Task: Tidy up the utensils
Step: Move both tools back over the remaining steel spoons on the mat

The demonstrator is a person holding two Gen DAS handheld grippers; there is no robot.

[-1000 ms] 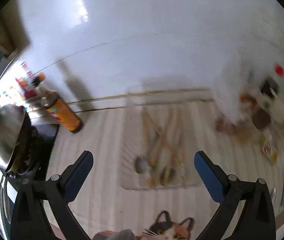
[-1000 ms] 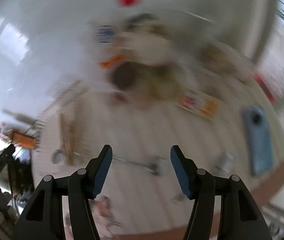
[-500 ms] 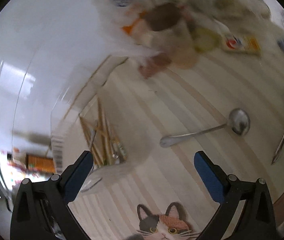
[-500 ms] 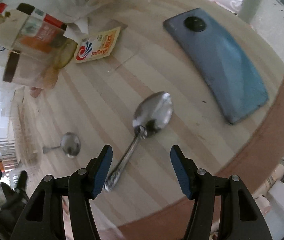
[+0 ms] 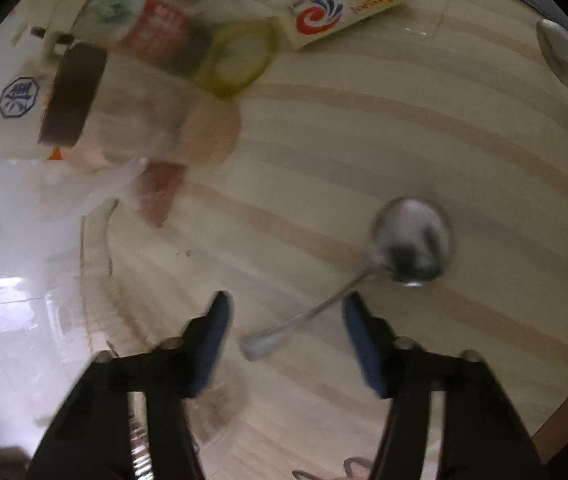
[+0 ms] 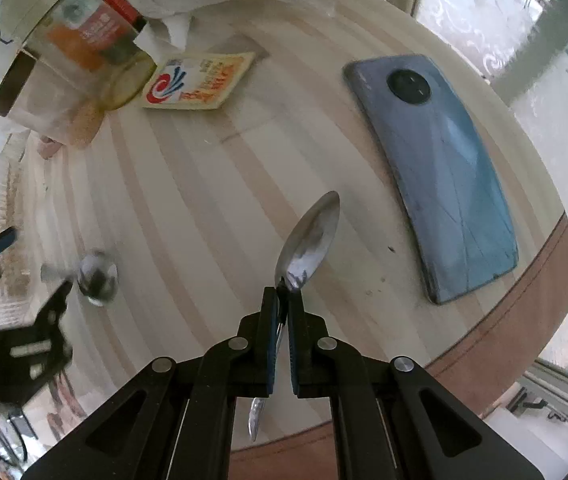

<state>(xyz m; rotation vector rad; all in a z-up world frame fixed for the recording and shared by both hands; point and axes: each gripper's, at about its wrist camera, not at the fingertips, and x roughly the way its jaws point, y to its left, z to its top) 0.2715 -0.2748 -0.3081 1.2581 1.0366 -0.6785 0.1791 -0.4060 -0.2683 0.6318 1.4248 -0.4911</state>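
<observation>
A round-bowled steel spoon [image 5: 412, 250] lies on the striped wooden table [image 5: 364, 140]. Its handle runs down-left between the fingers of my left gripper [image 5: 286, 320]. The jaws are closing around the handle, and the blue pads still stand clear of it. My right gripper [image 6: 282, 298] points straight down, shut on the neck of an oval spoon [image 6: 310, 240]. That spoon's bowl sticks out ahead and its handle end shows below the fingers. In the right wrist view the round spoon [image 6: 97, 276] and the left gripper [image 6: 35, 264] appear blurred at the left. The oval spoon [image 5: 560, 52] shows at the left wrist view's top right.
A blue phone [image 6: 436, 176] lies face down right of the oval spoon. A yellow packet [image 6: 199, 80] and jars in a clear plastic bag [image 6: 75, 52] sit at the back. A pale utensil tray [image 6: 3, 184] shows blurred at far left. The table's brown edge [image 6: 504, 340] curves close by.
My left gripper swung right and down over the round spoon and its jaws have narrowed around the handle. My right gripper dropped onto the oval spoon and shut on its neck.
</observation>
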